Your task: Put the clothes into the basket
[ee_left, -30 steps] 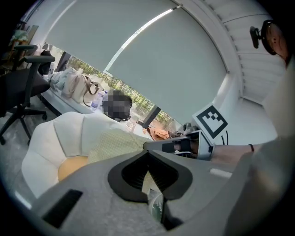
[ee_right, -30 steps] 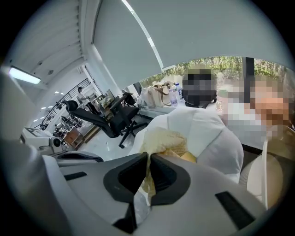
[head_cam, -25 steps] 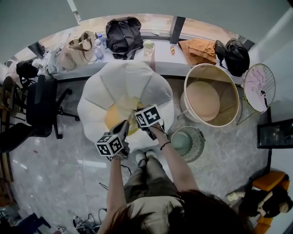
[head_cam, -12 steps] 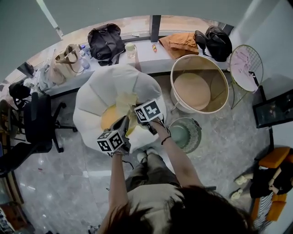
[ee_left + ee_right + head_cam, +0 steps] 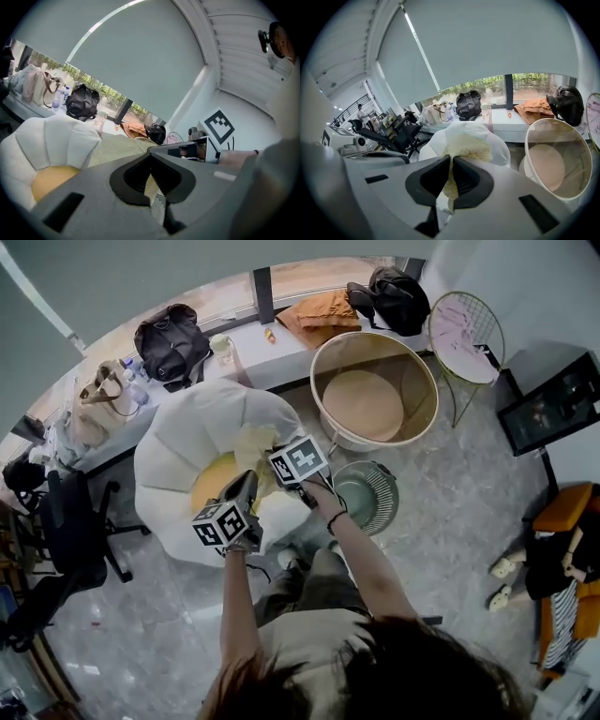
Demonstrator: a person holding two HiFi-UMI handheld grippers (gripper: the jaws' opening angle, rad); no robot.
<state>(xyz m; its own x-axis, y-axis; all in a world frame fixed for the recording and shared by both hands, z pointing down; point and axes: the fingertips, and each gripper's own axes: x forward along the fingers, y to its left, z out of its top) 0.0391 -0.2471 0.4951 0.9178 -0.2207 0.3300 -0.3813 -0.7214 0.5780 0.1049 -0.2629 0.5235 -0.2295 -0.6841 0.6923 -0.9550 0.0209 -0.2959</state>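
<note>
A pale yellow garment (image 5: pixel 255 448) hangs bunched over a white petal-shaped beanbag (image 5: pixel 178 442) with a yellow cushion (image 5: pixel 211 491). Both grippers hold it side by side. My left gripper (image 5: pixel 246 488) is shut on a fold of it, and in the left gripper view the cloth (image 5: pixel 119 149) runs down between the closed jaws (image 5: pixel 151 180). My right gripper (image 5: pixel 275 474) is shut on the garment too, with the cloth (image 5: pixel 466 145) pinched at its jaws (image 5: pixel 451 180). The big round cream basket (image 5: pixel 323 352) stands empty to the right and beyond the beanbag; its rim (image 5: pixel 532 133) is also in the right gripper view.
A round green wire stool (image 5: pixel 367 495) stands beside my right arm, below the basket. A counter (image 5: pixel 253 357) behind carries bags (image 5: pixel 169 338), an orange cloth (image 5: pixel 323 307) and a black bag (image 5: pixel 394 296). A wire chair (image 5: pixel 466 329) is right, an office chair (image 5: pixel 66 531) left.
Both grippers have lifted a little with the garment and drifted toward the basket side. The head view has swung, so the basket sits nearer the top centre.
</note>
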